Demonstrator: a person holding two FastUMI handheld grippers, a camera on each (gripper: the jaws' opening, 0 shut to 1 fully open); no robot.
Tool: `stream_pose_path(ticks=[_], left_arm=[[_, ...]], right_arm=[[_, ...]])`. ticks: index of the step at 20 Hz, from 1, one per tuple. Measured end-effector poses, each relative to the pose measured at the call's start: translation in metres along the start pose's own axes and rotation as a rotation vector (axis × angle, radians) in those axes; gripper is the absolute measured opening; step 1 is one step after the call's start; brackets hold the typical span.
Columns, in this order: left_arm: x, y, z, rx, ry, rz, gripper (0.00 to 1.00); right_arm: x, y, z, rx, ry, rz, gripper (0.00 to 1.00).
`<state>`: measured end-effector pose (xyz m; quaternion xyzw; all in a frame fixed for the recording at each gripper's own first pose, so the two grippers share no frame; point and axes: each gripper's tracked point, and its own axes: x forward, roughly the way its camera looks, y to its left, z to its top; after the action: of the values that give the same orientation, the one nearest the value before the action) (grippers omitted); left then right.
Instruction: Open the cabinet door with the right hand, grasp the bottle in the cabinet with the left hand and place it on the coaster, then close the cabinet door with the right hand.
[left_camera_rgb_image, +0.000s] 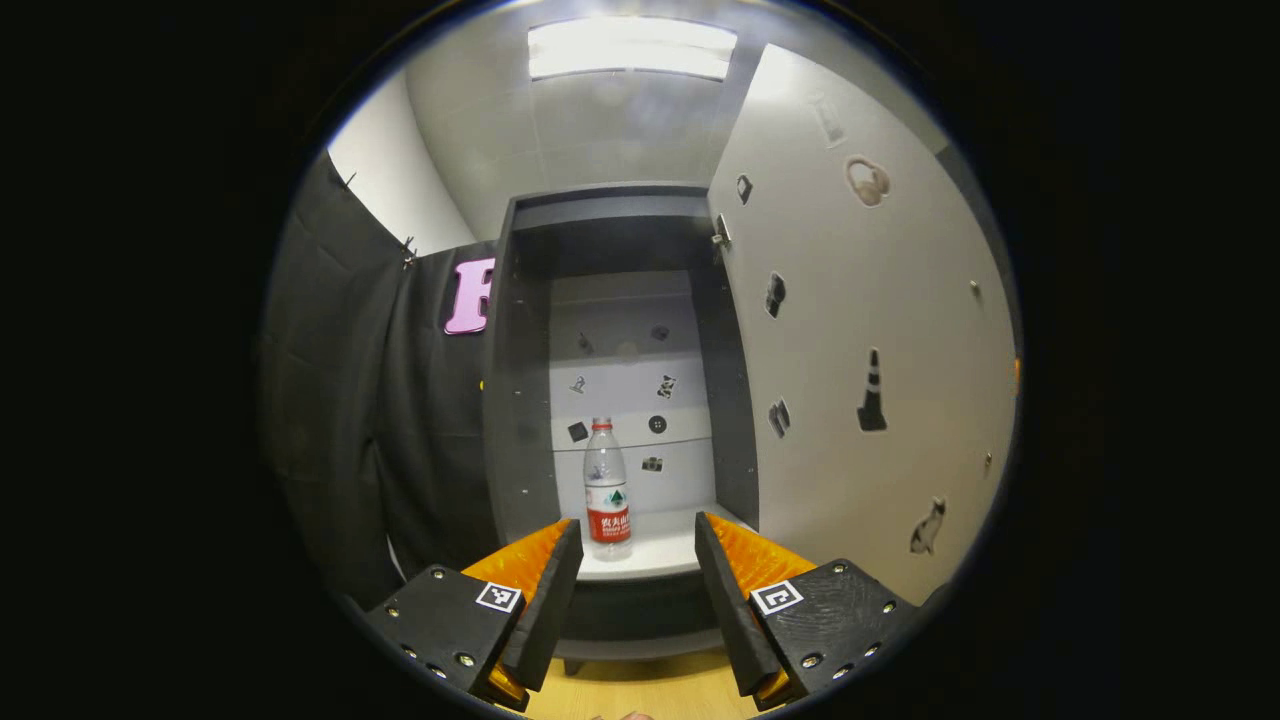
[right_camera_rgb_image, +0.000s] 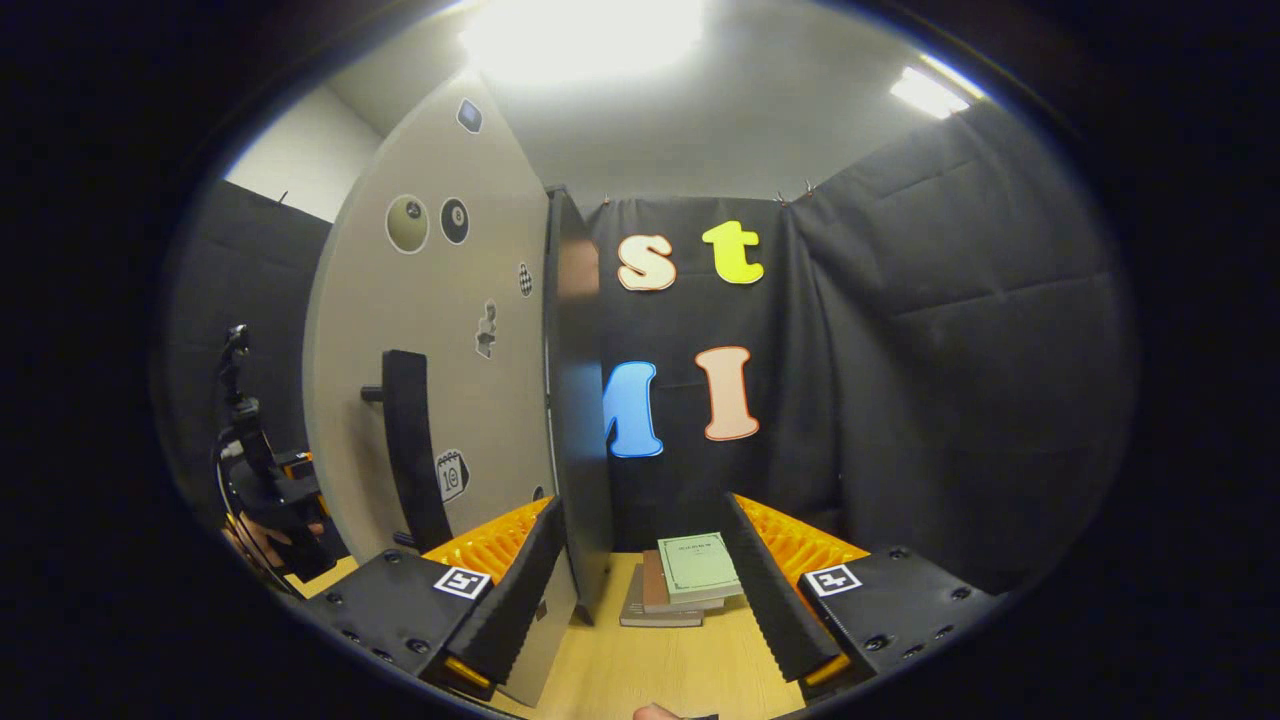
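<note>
In the left gripper view, a clear water bottle (left_camera_rgb_image: 607, 490) with a red cap and red label stands upright on the white shelf (left_camera_rgb_image: 665, 550) of the open grey cabinet (left_camera_rgb_image: 520, 400). My left gripper (left_camera_rgb_image: 635, 590) is open, short of the shelf, with the bottle ahead and a little left of centre. The pale cabinet door (left_camera_rgb_image: 870, 350) is swung wide to the right. In the right gripper view, my right gripper (right_camera_rgb_image: 645, 590) is open and holds nothing. The door's outer face (right_camera_rgb_image: 450, 330) with its black handle (right_camera_rgb_image: 408, 450) lies just left of it.
A stack of books (right_camera_rgb_image: 685, 580) lies on the wooden table (right_camera_rgb_image: 660, 670) ahead of the right gripper. The cabinet's dark side panel (right_camera_rgb_image: 578, 400) stands beside the door. Far left, a hand (right_camera_rgb_image: 250, 540) holds the other gripper (right_camera_rgb_image: 270, 490). Black cloth walls surround the booth.
</note>
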<state>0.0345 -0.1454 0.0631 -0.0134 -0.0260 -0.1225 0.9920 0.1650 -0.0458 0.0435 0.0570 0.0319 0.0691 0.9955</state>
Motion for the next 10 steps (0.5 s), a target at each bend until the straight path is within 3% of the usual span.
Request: stream_pose_path(ticks=[5, 10], left_arm=[[0.057, 0.023, 0.005, -0.053, 0.001, -0.033, 0.65], [0.113, 0.044, 0.000, -0.011, 0.006, -0.037, 0.65]], right_arm=[[0.012, -0.015, -0.014, 0.011, 0.045, -0.090, 0.98], [0.021, -0.028, -0.028, 0.018, 0.079, -0.183, 0.98]])
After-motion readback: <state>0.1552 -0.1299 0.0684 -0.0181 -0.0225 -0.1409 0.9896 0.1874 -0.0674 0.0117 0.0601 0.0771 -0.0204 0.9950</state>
